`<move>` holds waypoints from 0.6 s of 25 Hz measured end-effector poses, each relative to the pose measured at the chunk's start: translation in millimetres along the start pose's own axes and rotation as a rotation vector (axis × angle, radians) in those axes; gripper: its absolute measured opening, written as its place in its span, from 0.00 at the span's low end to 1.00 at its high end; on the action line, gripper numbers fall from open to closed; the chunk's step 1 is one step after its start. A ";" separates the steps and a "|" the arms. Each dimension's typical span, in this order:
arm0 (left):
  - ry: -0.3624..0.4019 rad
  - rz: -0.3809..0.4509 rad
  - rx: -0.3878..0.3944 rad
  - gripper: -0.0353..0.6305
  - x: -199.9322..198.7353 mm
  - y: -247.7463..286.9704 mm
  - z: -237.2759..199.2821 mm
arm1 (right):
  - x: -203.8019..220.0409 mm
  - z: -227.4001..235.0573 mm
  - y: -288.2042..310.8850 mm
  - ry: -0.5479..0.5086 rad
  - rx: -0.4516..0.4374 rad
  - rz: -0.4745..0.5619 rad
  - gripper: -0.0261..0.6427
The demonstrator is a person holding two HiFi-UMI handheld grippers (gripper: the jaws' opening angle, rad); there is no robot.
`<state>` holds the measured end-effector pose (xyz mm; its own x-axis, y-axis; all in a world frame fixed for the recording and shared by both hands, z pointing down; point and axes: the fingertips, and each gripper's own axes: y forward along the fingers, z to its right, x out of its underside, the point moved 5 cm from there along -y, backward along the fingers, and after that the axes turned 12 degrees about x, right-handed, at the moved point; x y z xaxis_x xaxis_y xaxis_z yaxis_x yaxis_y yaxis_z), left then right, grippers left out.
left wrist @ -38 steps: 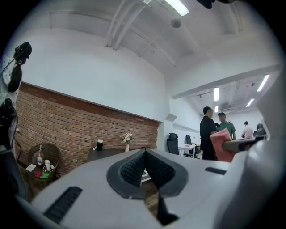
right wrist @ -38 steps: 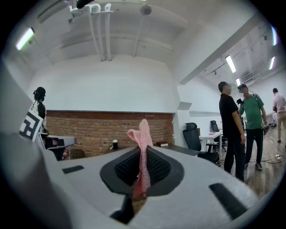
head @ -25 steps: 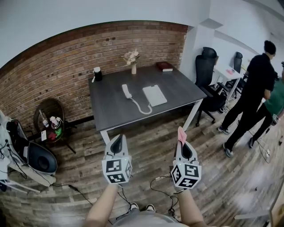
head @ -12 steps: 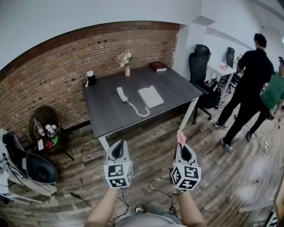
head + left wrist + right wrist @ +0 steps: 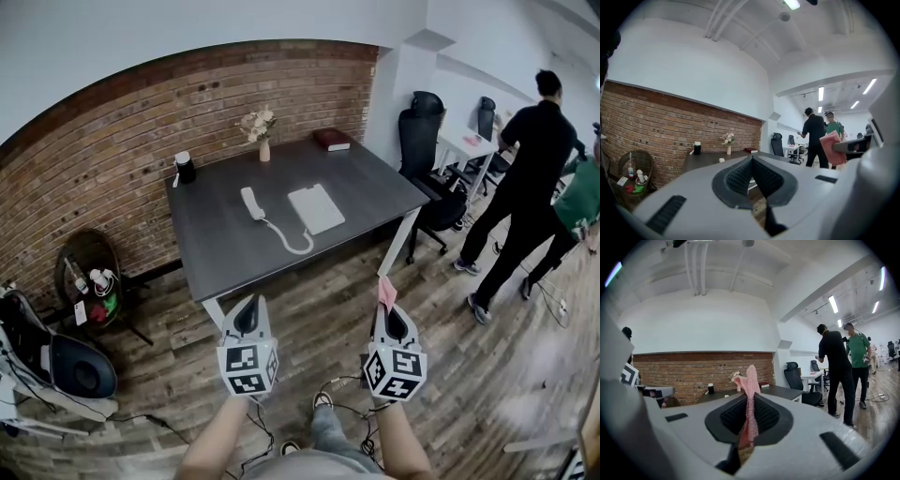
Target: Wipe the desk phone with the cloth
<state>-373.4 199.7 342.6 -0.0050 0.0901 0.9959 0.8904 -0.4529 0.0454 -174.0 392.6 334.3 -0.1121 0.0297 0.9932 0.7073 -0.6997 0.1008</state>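
A white desk phone lies on the dark grey desk, its handset off the flat base and joined to it by a coiled cord. Both grippers hang over the wooden floor, well short of the desk's front edge. My left gripper is shut with nothing in it; in the left gripper view its jaws meet. My right gripper is shut on a pink cloth, which sticks up from the closed jaws as a thin strip.
A flower vase, a black cup and a red book stand along the desk's far side. Office chairs and two standing people are at the right. A wicker stand sits left; cables cross the floor.
The view has shifted, with the desk sliding slightly left in the picture. Both grippers keep the same pose and grip. A foot now shows at the bottom.
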 end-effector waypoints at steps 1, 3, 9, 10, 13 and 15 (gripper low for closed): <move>-0.001 0.001 -0.003 0.04 -0.1 7.6 -1.2 | -0.7 0.5 8.7 0.000 -0.004 0.000 0.07; -0.003 0.001 -0.008 0.04 -0.4 24.1 -2.3 | -3.4 2.6 27.5 -0.001 -0.013 0.002 0.07; -0.014 0.016 -0.036 0.04 -12.3 82.8 -10.1 | -22.9 9.0 93.8 -0.007 -0.043 0.014 0.07; -0.016 0.020 -0.043 0.04 -14.7 92.8 -11.0 | -25.9 11.2 105.4 -0.008 -0.049 0.015 0.07; -0.017 0.029 -0.061 0.04 -20.7 122.7 -14.5 | -34.1 17.5 138.9 -0.012 -0.065 0.016 0.07; -0.014 0.031 -0.071 0.04 -24.1 142.4 -16.9 | -39.2 21.3 160.2 -0.012 -0.075 0.019 0.07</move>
<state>-254.2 118.0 326.4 0.0290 0.0874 0.9958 0.8556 -0.5173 0.0204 -41.5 294.5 312.8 -0.0905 0.0242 0.9956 0.6547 -0.7519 0.0777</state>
